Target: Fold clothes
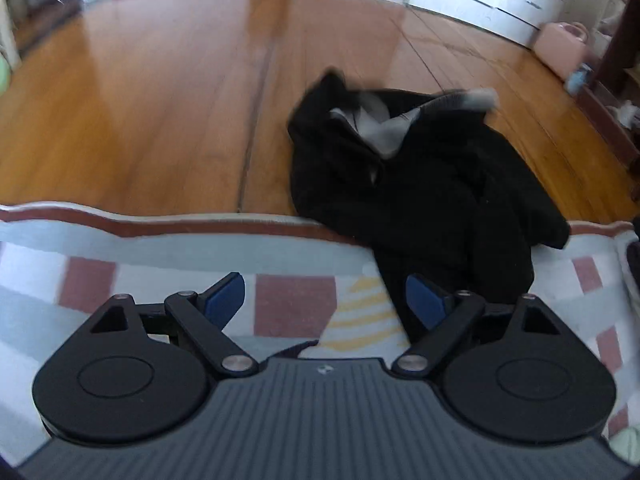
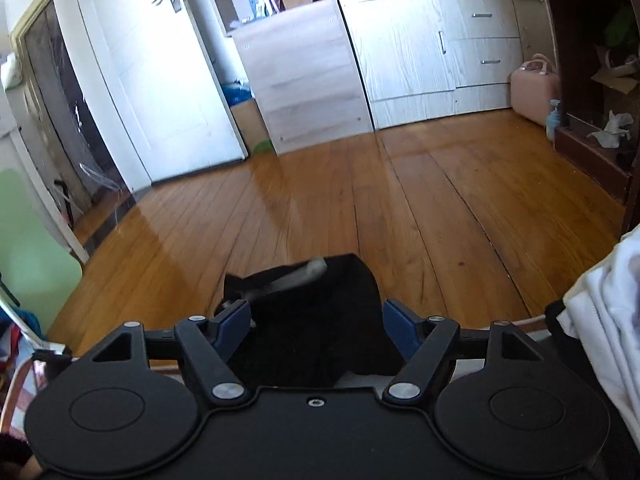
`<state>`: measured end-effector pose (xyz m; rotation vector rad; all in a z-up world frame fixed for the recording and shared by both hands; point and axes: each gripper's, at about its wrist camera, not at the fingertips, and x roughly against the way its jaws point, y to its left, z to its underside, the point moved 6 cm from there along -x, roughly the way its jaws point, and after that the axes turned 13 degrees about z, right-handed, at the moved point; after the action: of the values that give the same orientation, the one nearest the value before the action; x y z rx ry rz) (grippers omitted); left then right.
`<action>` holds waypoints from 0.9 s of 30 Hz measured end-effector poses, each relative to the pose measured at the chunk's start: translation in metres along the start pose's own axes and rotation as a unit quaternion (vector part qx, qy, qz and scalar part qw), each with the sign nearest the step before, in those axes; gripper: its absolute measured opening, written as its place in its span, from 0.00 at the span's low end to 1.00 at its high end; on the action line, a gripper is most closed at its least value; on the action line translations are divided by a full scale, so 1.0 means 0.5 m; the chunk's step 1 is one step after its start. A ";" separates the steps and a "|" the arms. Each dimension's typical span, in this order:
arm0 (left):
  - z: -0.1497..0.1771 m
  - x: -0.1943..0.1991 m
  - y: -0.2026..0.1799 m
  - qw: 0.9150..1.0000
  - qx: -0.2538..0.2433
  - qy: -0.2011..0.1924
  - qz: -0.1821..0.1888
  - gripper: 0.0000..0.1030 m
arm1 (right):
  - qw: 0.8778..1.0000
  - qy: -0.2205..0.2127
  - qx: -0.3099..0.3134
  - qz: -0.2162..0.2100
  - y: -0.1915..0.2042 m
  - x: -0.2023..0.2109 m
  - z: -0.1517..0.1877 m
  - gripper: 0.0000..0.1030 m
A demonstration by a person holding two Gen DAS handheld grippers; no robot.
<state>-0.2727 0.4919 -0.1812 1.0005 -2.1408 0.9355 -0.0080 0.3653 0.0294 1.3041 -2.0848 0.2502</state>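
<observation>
A wooden plank floor [image 1: 160, 100] fills most of both views, with white cabinets [image 2: 420, 48] along the far wall. Nearer, a checked blanket [image 1: 160, 256] in grey, white and red covers the edge of a bed. A black hoodie [image 1: 420, 184] with a grey lining lies crumpled, hanging over that edge. The left gripper [image 1: 325, 302] hovers above the blanket, jaws spread wide, empty. The right gripper [image 2: 317, 324] is likewise wide apart, with the black fabric lying between its blue fingers [image 2: 234, 320].
</observation>
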 end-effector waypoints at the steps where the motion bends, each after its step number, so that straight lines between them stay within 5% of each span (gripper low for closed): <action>1: -0.012 -0.006 0.006 1.000 0.004 0.002 0.005 0.86 | 1.000 0.008 -0.009 -0.006 -0.007 0.013 -0.005 0.75; 5: -0.011 -0.023 0.062 0.998 0.046 0.011 0.052 0.87 | 0.994 0.052 -0.076 -0.059 0.010 0.055 -0.069 0.75; 10: 0.027 -0.044 0.106 0.981 0.141 0.063 0.119 0.87 | 0.979 0.119 -0.116 -0.118 0.085 0.090 -0.136 0.76; 20: 0.006 -0.080 0.111 0.974 0.161 0.094 0.129 0.87 | 0.985 0.169 -0.005 -0.042 0.228 0.097 -0.150 0.76; 25: 0.018 -0.112 0.116 0.953 0.208 0.105 0.195 0.87 | 0.981 0.189 0.032 -0.014 0.257 0.028 -0.097 0.76; 27: 0.036 -0.121 0.131 0.950 0.222 0.118 0.186 0.86 | 0.980 0.195 0.043 -0.004 0.261 -0.014 -0.064 0.76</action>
<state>-0.2970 0.5322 -0.2589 0.6381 -1.9894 1.6858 -0.1039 0.4490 0.0726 1.2013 -1.7507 0.5518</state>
